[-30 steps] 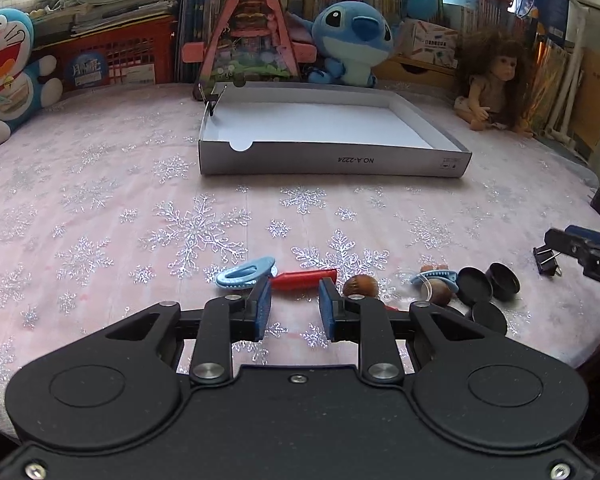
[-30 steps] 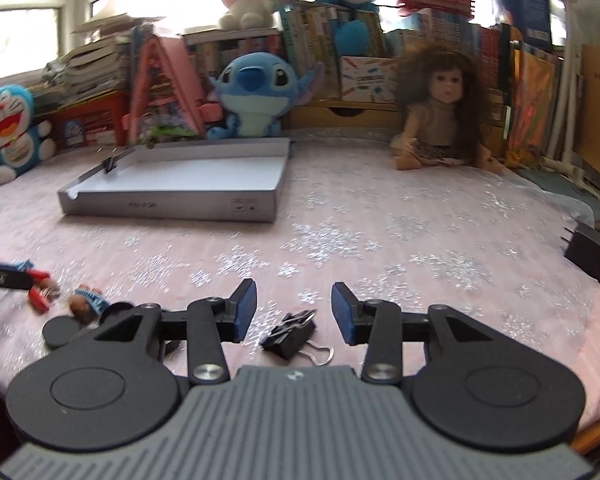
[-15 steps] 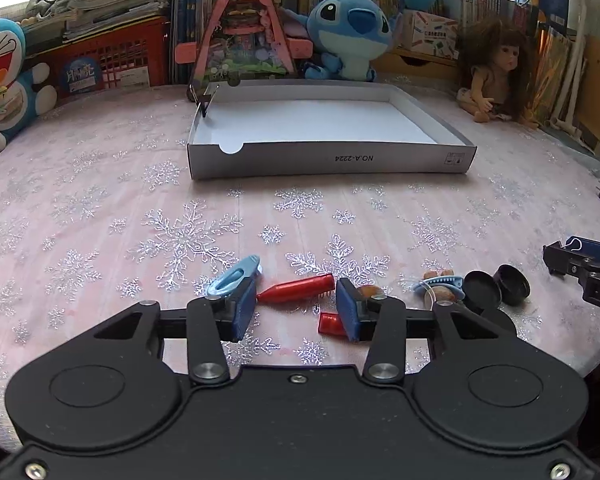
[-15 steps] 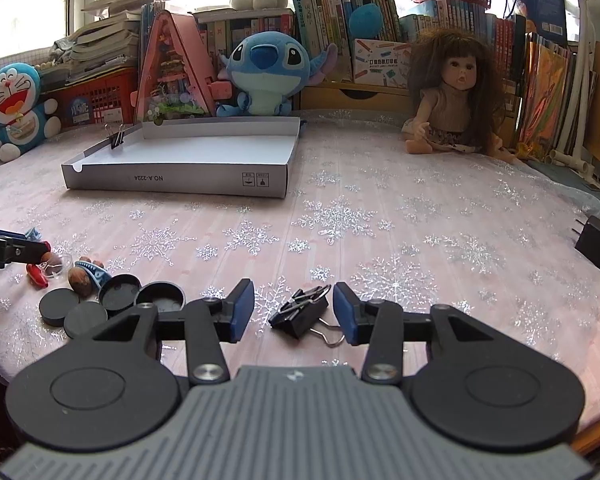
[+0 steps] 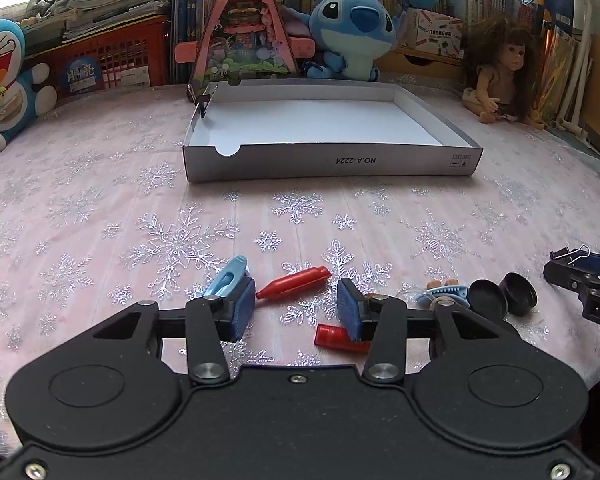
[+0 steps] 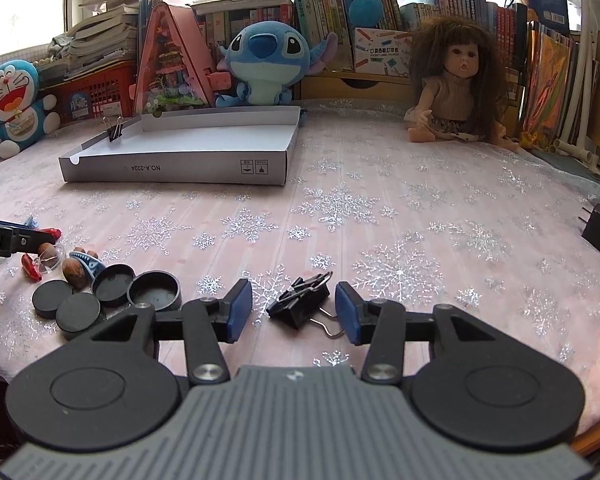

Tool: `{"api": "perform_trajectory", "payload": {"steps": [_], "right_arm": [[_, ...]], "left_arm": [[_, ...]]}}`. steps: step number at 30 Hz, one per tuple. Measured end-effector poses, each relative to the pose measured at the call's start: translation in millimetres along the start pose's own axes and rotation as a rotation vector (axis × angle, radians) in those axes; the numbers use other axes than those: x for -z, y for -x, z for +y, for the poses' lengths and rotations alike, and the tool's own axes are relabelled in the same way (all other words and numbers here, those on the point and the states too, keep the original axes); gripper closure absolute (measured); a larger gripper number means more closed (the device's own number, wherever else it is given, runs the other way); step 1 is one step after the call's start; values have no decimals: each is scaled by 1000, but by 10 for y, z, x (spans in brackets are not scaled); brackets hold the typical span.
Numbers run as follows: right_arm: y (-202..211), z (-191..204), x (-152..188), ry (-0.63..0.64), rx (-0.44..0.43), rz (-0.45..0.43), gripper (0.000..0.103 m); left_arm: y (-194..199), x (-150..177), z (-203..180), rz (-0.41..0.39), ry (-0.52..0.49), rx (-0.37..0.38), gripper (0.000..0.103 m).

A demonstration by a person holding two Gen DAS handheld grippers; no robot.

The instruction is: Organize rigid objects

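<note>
My left gripper hangs low over the pink tablecloth with silver snowflakes. Its jaws have just been opening and now stand partly open, and they hold nothing. Between them, a little ahead of the blue pads, a red pen-like piece lies on the cloth, free of both pads. A shorter red piece lies just beside the right pad, partly hidden behind it; I cannot tell if they touch. A light blue clip lies close behind the left pad.

My right gripper is also near the cloth. Its jaws have just been opening too, and they stand partly open around a black binder clip. The clip lies on the cloth between the pads, with a gap on each side, so I do not grip it. Its wire handle reaches toward the right pad.

To the left of my right gripper there is a small group: four black round lids, two brown nuts and a small blue-and-white piece.

The white cardboard tray stands further away on the table, in front of the blue plush toy and the pink toy house. One black binder clip sits clamped on its left wall. The floor of the tray is bare white. A doll sits at the right side, well apart from the tray.
</note>
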State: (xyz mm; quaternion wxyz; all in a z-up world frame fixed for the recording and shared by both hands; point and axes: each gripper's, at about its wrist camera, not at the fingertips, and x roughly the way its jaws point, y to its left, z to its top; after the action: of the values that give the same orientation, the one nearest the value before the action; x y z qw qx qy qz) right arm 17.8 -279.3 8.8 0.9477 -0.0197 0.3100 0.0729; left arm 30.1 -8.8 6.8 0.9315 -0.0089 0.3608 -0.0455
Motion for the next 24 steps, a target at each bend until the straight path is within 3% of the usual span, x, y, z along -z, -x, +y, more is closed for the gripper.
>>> {"api": "perform_trajectory", "payload": {"steps": [18,24], "right_arm": [[-7,6,10,0,7,-2,38],[-22,13,20,4,5,-6,37]], "left_arm": [[41,-8,91,6,24,16,59],[94,26,184,12,36,-11,59]]}}
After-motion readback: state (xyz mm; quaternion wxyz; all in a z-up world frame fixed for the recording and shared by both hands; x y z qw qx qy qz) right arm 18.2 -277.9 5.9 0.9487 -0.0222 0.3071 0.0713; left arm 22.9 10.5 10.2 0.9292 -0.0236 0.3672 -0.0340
